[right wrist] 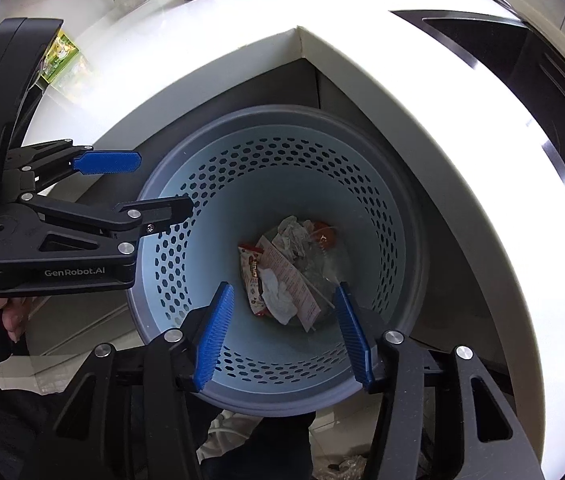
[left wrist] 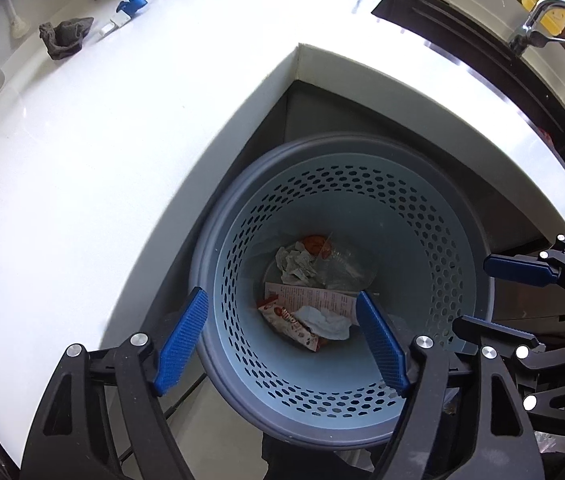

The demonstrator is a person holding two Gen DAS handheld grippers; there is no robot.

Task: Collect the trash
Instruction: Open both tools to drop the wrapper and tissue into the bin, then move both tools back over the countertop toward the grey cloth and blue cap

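Blue, hole-punched bin [left wrist: 342, 280] sits in the desk [left wrist: 122, 160] corner, trash [left wrist: 310, 292] at its bottom. Both the left tool [left wrist: 282, 336] and right tool [right wrist: 282, 332] hover above, wide open, empty. Dropping seems done; next, probably fetching more litter.

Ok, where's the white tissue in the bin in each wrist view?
Left wrist: tissue lies low in the bin, lower centre, just left of the right blue finger.
Right wrist: tissue lies bottom centre, between the two blue fingers.
Shared landmark: red snack wrapper touching its left side.
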